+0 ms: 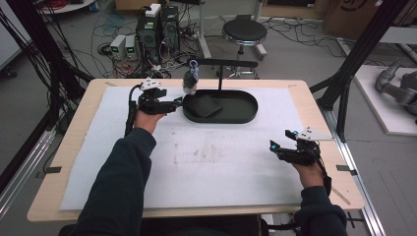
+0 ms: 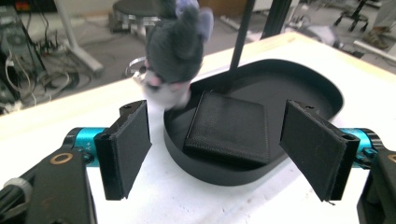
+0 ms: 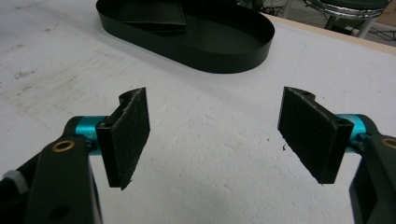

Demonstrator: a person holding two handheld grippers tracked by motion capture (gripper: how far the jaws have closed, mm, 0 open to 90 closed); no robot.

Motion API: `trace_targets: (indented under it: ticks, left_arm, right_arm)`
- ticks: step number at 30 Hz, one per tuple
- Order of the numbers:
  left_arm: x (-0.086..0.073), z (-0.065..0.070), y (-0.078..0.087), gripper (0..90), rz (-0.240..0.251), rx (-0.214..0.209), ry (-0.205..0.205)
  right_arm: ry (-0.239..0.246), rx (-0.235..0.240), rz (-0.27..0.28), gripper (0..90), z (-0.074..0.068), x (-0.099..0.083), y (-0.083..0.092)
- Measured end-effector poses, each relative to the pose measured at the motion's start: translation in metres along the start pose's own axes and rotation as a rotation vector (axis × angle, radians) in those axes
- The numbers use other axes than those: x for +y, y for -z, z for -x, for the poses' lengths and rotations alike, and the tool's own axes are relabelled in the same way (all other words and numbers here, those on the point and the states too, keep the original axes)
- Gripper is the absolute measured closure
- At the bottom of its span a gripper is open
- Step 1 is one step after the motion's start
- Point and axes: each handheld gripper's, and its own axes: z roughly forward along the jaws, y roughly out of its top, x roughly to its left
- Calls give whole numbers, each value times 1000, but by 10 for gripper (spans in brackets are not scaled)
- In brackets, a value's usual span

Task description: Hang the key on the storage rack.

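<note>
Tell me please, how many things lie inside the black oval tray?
1: a flat black wallet lies in the left end of the tray, near the left gripper. The grey plush toy hangs above the rim, not inside.

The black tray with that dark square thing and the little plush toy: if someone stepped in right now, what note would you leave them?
Left gripper: open, empty, aimed at the dark wallet, which lies tilted against the near wall of the black oval tray.
Right gripper: open, empty, over the white mat, well away from the tray.
Grey plush toy hangs at the tray's far-left rim.
Done: nothing gripped yet.
Left: probably closing on the wallet.
</note>
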Motion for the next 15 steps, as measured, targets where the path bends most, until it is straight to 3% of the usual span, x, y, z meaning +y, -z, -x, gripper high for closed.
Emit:
trace_targets:
  ticks: [5,9,15]
  left_arm:
    - [-9,6,24,241,54,-6,-31]
    - [-25,11,45,241,98,-11,-36]
    - [-48,18,67,241,124,-16,-48]
  right_arm:
    - [10,5,-1,253,-1,1,-1]
    - [20,2,-9,248,-3,1,-2]
    - [36,-4,-12,246,-6,2,-3]
